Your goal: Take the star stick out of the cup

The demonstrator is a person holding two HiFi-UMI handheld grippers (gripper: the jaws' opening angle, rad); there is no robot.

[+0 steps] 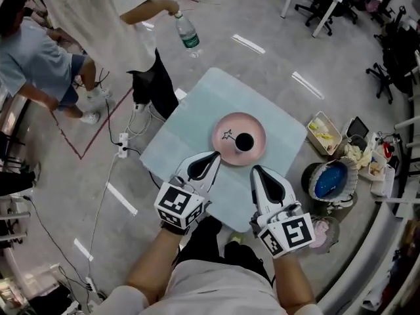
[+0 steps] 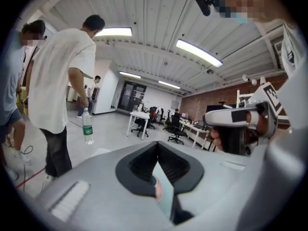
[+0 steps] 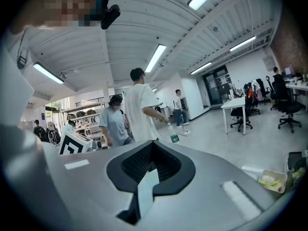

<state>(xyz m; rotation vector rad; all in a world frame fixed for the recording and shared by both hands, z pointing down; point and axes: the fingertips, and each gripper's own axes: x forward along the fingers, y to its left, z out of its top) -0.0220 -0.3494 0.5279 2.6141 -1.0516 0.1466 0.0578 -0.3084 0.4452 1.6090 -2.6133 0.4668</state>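
The left claw and the right claw are smooth white shells that taper to a point. Each is lined inside with ribbed black padding. Behind each sits a white cube printed with black square markers, the left cube and the right cube. The person wears a pale short-sleeved top and dark trousers.

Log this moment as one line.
left gripper shut, empty | right gripper shut, empty | star stick in black cup, pink plate
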